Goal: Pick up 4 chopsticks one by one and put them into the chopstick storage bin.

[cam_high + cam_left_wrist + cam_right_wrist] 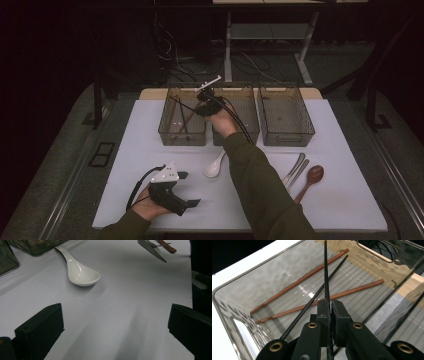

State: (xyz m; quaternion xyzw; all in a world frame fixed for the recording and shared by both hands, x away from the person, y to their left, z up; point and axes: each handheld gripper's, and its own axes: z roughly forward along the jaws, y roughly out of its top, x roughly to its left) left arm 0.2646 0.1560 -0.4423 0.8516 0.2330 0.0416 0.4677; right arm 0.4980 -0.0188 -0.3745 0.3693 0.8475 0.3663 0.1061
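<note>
- Nearest the camera in the high view are the left tongs [187, 189], held low over the front left of the white tabletop [345, 210]. Their jaws stand wide apart with nothing between them; the left gripper view shows bare tabletop in the gap.
- Just beyond them a white ceramic spoon [215, 165] lies on the tabletop, bowl toward the person. Its handle end is partly hidden by the person's right sleeve [260, 185] from above, though the left gripper view shows it whole [78, 268].
- To the right lie some metal cutlery [296, 169] and a brown wooden spoon [311, 180]. What the metal pieces are I cannot tell, since they overlap and the sleeve cuts off their near ends.
- Three smoky see-through bins stand in a row at the back: the left bin [165, 131], the middle bin [251, 131] and the right bin [286, 136].
- The right tongs [329, 315] reach over the left bin, jaws closed tight on a thin black chopstick [325, 275], which slants up out of the grip.
- Inside that bin lie a second black chopstick [312, 301] and two reddish-brown chopsticks [299, 281]; its near end runs out of sight under the tongs.
- From above, the right hand [222, 122] covers part of the middle bin, so its contents are hard to make out.
</note>
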